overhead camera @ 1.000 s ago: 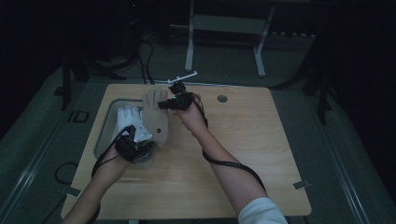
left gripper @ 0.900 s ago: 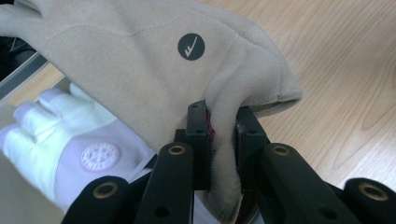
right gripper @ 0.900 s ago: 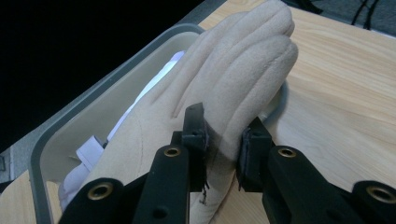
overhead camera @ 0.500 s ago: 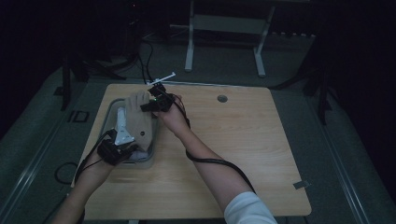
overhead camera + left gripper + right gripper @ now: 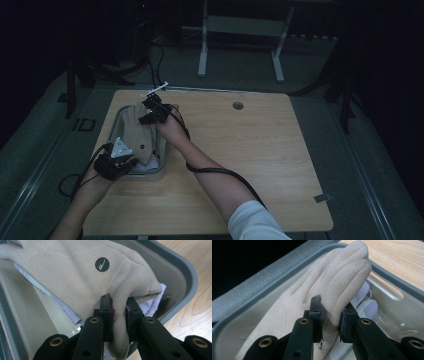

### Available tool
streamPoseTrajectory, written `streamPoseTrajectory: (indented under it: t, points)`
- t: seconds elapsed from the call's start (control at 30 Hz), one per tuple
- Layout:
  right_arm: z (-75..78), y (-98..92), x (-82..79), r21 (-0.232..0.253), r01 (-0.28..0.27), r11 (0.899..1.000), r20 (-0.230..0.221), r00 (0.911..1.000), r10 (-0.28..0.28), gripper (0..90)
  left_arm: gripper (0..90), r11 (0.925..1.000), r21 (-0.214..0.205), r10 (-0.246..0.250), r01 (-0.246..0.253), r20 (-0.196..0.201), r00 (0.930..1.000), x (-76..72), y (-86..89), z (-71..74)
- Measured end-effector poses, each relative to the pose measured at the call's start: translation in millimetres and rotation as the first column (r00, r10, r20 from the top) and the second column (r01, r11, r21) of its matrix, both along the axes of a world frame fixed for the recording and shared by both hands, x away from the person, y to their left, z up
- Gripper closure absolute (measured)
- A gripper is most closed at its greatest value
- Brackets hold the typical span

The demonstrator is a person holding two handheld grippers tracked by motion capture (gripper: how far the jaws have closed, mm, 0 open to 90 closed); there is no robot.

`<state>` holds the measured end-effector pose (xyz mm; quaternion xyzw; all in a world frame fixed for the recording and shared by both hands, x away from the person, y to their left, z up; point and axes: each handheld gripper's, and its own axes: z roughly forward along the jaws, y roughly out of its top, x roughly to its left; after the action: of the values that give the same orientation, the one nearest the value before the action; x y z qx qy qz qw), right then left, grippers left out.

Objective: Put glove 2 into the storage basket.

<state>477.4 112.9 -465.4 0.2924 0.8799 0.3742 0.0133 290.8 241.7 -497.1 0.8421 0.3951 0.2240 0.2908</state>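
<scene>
A beige suede glove (image 5: 134,134) with a round black logo (image 5: 102,264) hangs stretched between both grippers, low over a grey bin (image 5: 163,159). My left gripper (image 5: 129,159) is shut on a fold at the glove's cuff end (image 5: 119,315), at the bin's near side. At the bin's far side, my right gripper (image 5: 146,118) is shut on the edge of the glove's finger end (image 5: 332,282). The left gripper view has its jaws (image 5: 119,307) pinching the fabric, and the right gripper view has its own (image 5: 331,312) doing the same.
White fabric (image 5: 153,307) lies in the bin under the glove; it looks like glove fingers (image 5: 370,308) in the right gripper view. The bin stands at the left of the wooden table (image 5: 260,160), which has a cable hole (image 5: 238,106) at the back. Cables trail from both grippers.
Both hands have carried the glove leftward and downward, from above the bin's right edge to directly over the bin. The grips on it are unchanged.
</scene>
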Motion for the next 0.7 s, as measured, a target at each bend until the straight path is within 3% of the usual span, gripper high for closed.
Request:
streamPoseTrajectory:
  t: [0.23, 0.33, 0.53, 0.63, 0.7]
  points:
    - [-12.6, -3.0, 4.3, -0.005, 0.005, 1.0, -0.021, 0.9998, -0.005, 71.3, 78.8, 1.0, -0.009, -0.003, 0.002, -0.031, 0.9995, 4.3, -1.2, -2.2]
    - [-11.0, -4.8, 3.6, -0.014, -0.006, 1.0, -0.008, 1.0, 0.006, 65.6, 77.8, 0.9996, -0.028, -0.001, 0.0, -0.049, 0.9988, 5.9, -0.8, -2.6]
    - [-12.3, -7.8, 4.0, -0.025, -0.009, 1.0, -0.012, 0.9999, 0.009, 53.7, 75.3, 0.9999, -0.011, -0.004, 0.003, -0.059, 0.9983, 6.5, -2.9, -1.2]
    - [-10.5, -9.2, 2.9, -0.02, -0.012, 1.0, -0.019, 0.9998, 0.012, 44.6, 68.0, 0.9997, -0.023, -0.011, 0.009, -0.078, 0.9969, 5.4, -3.8, 2.1]
    - [-8.5, -10.2, 0.9, -0.026, -0.02, 0.999, 0.001, 0.9998, 0.02, 40.4, 59.6, 0.9993, -0.038, -0.007, 0.005, -0.075, 0.9972, 3.8, -3.8, 5.5]
